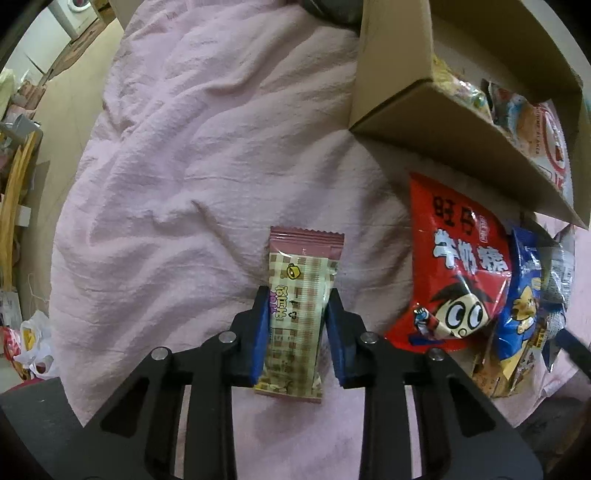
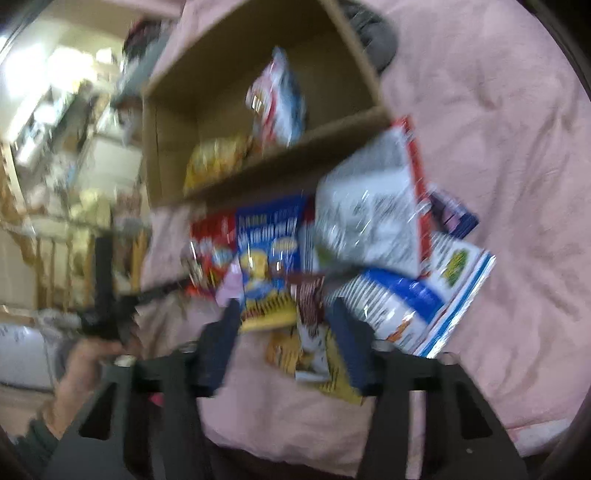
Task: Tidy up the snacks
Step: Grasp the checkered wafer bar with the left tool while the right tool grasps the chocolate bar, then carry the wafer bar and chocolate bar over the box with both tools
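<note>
My left gripper [image 1: 295,295] is shut on a checked pink snack packet [image 1: 301,295] just above the pink cloth [image 1: 192,177]. A cardboard box [image 1: 436,125] with several snacks inside stands at the upper right. A red candy bag [image 1: 458,266] and a blue packet [image 1: 524,302] lie below it. In the blurred right wrist view my right gripper [image 2: 284,314] is open over the snack pile, its blue fingers [image 2: 347,332] either side of a brown and yellow packet [image 2: 314,332]. The box [image 2: 166,147] stands behind the pile.
The pink cloth [image 2: 498,166] spreads wide to the left of the box. A dark grey object [image 2: 373,33] lies behind the box. The person's hand holding the left gripper [image 2: 103,295] shows at the left of the right wrist view. Room clutter lies beyond the cloth's left edge.
</note>
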The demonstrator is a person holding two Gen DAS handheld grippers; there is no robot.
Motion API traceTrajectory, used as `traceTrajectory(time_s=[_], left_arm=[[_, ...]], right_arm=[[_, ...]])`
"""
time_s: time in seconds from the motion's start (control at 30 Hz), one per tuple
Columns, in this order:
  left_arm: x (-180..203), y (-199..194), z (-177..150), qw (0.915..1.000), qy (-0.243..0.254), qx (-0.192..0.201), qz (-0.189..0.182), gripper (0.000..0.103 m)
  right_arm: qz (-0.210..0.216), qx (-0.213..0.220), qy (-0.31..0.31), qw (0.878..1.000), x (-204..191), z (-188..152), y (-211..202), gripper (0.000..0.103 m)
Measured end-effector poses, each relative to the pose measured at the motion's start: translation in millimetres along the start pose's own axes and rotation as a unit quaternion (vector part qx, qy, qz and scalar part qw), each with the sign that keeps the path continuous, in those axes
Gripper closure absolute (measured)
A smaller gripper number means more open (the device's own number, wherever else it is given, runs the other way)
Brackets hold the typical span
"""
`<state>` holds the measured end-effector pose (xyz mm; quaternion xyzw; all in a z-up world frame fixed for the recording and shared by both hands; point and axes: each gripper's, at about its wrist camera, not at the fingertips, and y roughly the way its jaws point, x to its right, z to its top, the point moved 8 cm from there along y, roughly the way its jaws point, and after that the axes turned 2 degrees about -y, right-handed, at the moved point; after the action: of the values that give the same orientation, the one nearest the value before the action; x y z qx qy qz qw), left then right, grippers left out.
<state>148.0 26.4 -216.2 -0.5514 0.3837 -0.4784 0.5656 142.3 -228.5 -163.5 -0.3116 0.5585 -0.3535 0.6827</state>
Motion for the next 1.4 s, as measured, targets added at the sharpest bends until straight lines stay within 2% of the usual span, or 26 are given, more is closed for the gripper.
traceTrajectory(time_s=[0.13,0.23,0.33,0.4,0.73,0.97,1.23,1.4], left_arm=[[-1,-12,0,0.9998,0.006,0.016,0.007,0.079],[2,-17,-3,0.9999,0.0,0.016,0.0,0.079],[6,-24,-6,0.9997,0.008,0.024,0.0,0.079],[8,-29,-4,0.9994,0.013,0.031,0.001,0.079],[3,-51,-5,0.9986,0.015,0.051,-0.003,0.079],[3,-75,-9,0.997,0.025,0.072,-0.009,0.079],[7,-104,-13,0.9935,0.029,0.108,-0.022,0.079],[14,-119,0,0.9905,0.041,0.129,-0.024,0.079]], right_arm=[[-0.033,-0.03,-0.026,0.999,-3,-11,17,0.064],[-0.084,-0.045,-0.047,0.994,1,-15,30,0.067],[-0.103,-0.057,-0.058,0.991,2,-17,41,0.071],[-0.112,-0.064,-0.067,0.989,2,-19,46,0.083],[-0.084,-0.043,-0.065,0.993,-5,-35,17,0.084],[-0.068,-0.01,-0.066,0.995,-16,-38,-12,0.084],[-0.048,0.05,-0.074,0.995,-35,-13,-52,0.084],[-0.05,0.083,-0.091,0.991,-50,10,-75,0.084]])
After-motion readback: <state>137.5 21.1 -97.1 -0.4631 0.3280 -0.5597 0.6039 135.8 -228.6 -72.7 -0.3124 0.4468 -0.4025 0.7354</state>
